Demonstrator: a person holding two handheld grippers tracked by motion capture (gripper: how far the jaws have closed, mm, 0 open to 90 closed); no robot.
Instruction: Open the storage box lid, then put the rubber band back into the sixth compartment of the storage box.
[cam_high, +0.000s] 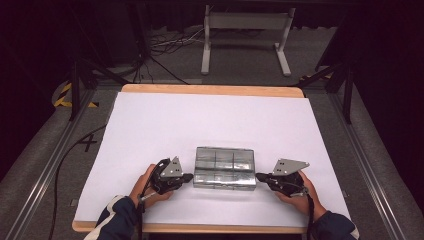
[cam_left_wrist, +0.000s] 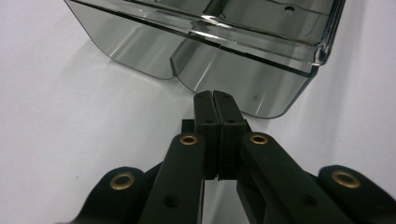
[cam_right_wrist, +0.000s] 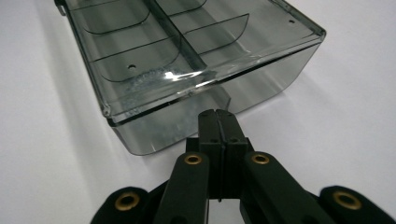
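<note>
White table cover (cam_high: 150, 130), dark room

tray (cam_high: 224, 168) on table (cam_high: 150, 125), near edge | left gripper (cam_high: 188, 177) at its left | right gripper (cam_high: 260, 176) at its right

No legible text or labels anywhere

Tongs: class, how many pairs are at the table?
2. The left tongs sit at the clear smoky plastic compartment box's left end; the right tongs at its right end. Both are shut.
</note>
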